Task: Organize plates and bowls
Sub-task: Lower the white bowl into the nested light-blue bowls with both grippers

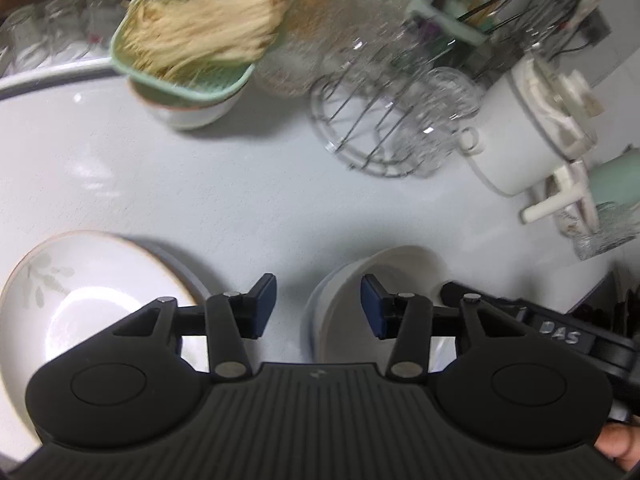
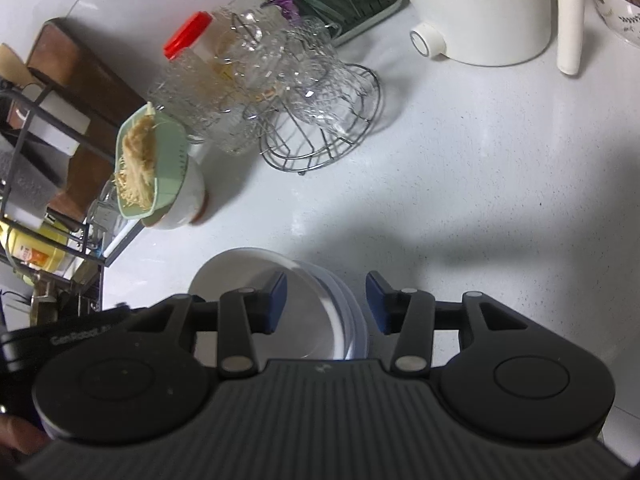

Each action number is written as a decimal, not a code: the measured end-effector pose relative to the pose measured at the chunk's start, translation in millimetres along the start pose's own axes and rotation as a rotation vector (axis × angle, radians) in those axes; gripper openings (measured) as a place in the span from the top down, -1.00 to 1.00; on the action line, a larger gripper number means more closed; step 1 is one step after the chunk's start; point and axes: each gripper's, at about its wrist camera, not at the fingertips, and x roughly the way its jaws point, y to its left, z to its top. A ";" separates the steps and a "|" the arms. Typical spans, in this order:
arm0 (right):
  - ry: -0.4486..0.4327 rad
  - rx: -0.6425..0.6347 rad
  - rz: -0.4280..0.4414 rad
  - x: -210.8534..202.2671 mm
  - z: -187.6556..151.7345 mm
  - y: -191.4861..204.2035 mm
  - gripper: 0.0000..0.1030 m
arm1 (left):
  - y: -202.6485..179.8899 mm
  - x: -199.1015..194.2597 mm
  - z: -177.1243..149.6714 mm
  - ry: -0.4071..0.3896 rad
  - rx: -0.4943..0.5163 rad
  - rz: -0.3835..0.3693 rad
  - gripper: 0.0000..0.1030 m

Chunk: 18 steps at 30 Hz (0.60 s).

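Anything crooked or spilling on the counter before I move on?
Yes: the green strainer sits tilted on a white bowl, dry noodles hanging past its rim. Nothing looks spilled on the counter.

Glossy ceramic plate (image 1: 100,292), matt speckled countertop (image 1: 240,192), shiny wire rack (image 2: 320,128), clear textured glasses (image 2: 240,92)

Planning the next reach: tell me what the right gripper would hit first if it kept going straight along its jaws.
Probably the far rim of the white bowl below the right gripper; depth is unclear, and past it lies bare white countertop.
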 end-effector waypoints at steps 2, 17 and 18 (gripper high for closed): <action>0.000 0.008 -0.002 0.3 -0.1 -2.4 0.09 | -5.3 0.8 0.1 -0.017 0.032 -0.004 0.17; -0.003 -0.055 0.011 -9.2 -3.8 5.6 0.45 | -10.5 12.0 1.3 0.082 -0.046 -0.038 0.65; 0.005 -0.050 0.013 -8.1 -4.1 3.7 0.45 | -8.8 14.4 0.3 0.090 -0.053 -0.033 0.65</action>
